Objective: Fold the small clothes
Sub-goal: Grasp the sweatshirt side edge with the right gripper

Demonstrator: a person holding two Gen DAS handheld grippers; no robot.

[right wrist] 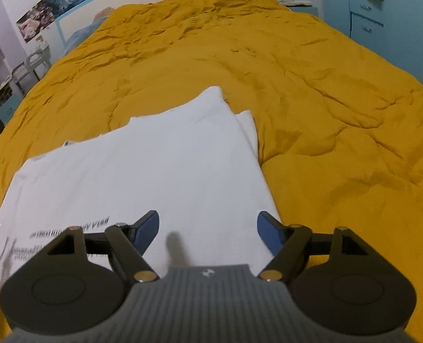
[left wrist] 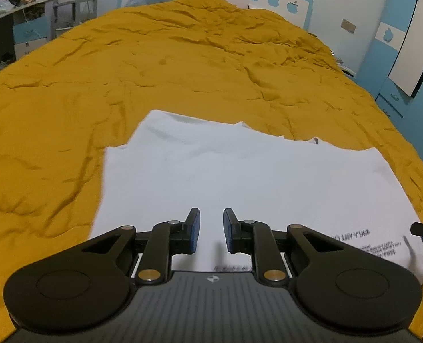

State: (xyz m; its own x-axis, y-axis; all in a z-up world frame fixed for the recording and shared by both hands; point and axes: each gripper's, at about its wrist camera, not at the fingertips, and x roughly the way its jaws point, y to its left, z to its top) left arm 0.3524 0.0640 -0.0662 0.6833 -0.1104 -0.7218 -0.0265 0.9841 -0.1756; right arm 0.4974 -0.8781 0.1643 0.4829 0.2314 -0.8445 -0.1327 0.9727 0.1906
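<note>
A white T-shirt [left wrist: 240,177] with black lettering lies partly folded on the mustard-yellow bedspread [left wrist: 154,65]. My left gripper [left wrist: 211,225] hovers over the shirt's near part, its blue pads a narrow gap apart with nothing between them. In the right wrist view the same shirt [right wrist: 154,165] spreads to the left and ahead. My right gripper [right wrist: 208,228] stands wide open over the shirt's near right edge and holds nothing. A dark tip of the right gripper shows at the right edge of the left wrist view.
The bedspread [right wrist: 325,114] covers the whole bed, wrinkled, with wide bare cloth beyond and beside the shirt. A white and blue headboard [left wrist: 274,0] is at the far end. Blue cabinets [right wrist: 383,23] stand on the right, a cluttered desk [left wrist: 8,8] on the far left.
</note>
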